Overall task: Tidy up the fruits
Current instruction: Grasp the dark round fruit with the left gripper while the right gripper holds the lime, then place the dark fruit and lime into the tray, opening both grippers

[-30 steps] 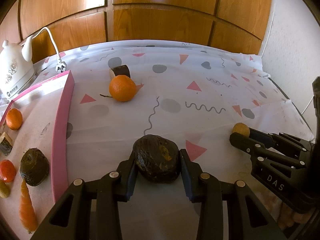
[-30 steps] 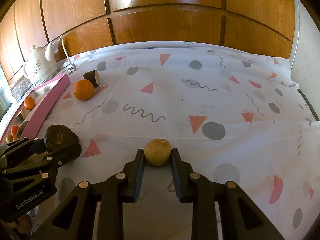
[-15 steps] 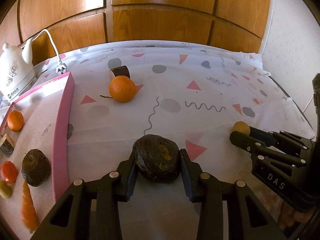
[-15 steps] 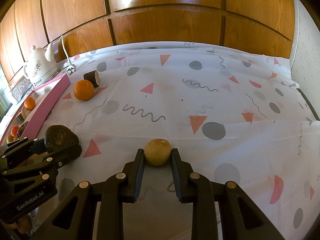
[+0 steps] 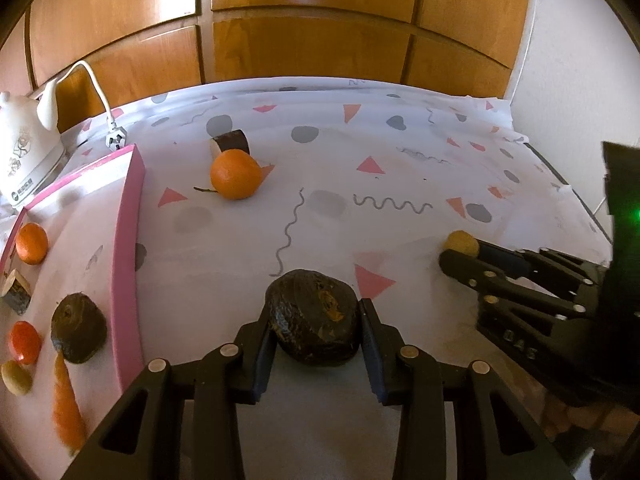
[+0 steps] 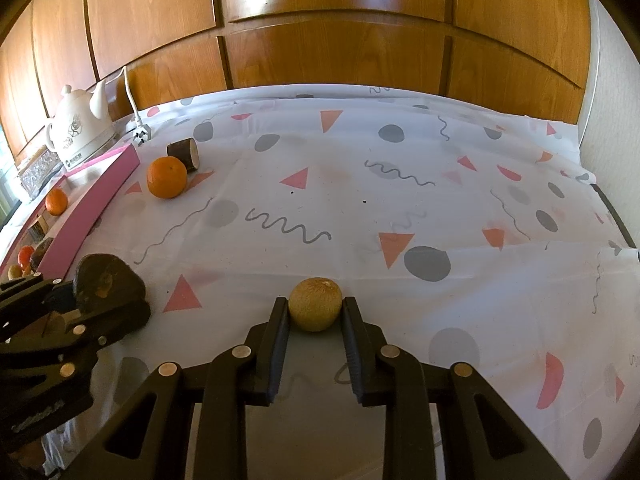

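My left gripper [image 5: 316, 322] grips the dark avocado [image 5: 312, 316] at its widest sides; it seems soft, so I squeeze gently. My right gripper [image 6: 315, 314] holds the small tan round fruit [image 6: 315, 304], probably light and firm; the pink tray [image 5: 128, 264] lies at nine o'clock.

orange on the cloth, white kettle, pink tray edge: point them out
orange [image 5: 235, 174], left wrist view, middle of its peel
white kettle [image 6: 78, 132], right wrist view, its body
pink tray [image 5: 127, 264], left wrist view, its right rim

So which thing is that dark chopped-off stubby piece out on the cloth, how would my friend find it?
Start at the pink tray on the left of the patterned tablecloth. Just past its far corner sits a loose orange. Right behind the orange lies the stubby piece: a short dark-skinned chunk on its side with one pale flat cut face, unlike the round fruits.
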The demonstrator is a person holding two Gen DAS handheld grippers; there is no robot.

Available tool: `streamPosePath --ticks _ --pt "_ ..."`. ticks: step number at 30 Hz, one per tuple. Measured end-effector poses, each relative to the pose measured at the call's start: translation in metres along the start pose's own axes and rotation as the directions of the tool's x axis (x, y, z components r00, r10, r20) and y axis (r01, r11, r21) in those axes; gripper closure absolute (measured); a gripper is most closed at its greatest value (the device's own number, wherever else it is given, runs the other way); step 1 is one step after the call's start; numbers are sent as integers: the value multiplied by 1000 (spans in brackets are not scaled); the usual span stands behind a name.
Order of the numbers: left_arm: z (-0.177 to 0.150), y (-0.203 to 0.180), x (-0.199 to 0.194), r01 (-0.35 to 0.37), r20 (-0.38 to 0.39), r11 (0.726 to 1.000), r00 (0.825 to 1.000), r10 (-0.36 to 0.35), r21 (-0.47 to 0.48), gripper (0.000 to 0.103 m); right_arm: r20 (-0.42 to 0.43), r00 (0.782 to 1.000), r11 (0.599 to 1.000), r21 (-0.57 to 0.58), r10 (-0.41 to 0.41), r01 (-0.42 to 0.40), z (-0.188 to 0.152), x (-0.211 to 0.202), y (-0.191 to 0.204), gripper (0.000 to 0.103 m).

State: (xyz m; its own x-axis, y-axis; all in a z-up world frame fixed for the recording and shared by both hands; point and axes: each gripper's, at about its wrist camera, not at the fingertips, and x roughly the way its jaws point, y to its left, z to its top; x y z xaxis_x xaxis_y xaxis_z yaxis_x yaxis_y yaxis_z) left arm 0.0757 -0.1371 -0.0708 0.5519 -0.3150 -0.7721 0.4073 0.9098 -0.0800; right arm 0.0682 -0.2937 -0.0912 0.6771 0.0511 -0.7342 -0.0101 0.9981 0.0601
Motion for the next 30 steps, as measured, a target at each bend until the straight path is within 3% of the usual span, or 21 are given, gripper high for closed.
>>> streamPosePath --ticks 12,18,21,30 --pt "6 17 -45 15 64 998 998 -11 -58 64 2 1000 1000 -12 -20 20 -1 0 2 77" --pt "9 47 -67 2 92 992 996 10 -130 64 1 999 999 -25 -40 40 -1 0 7 77" --pt "11 77 -76 -16 99 977 994 38 -210 64 1 999 998 -29 -47 47 -1 0 8 77" --pt "-1 176 -90 -82 88 893 987 134 -442 64 2 999 998 -33 -51 51 -1 0 8 77"
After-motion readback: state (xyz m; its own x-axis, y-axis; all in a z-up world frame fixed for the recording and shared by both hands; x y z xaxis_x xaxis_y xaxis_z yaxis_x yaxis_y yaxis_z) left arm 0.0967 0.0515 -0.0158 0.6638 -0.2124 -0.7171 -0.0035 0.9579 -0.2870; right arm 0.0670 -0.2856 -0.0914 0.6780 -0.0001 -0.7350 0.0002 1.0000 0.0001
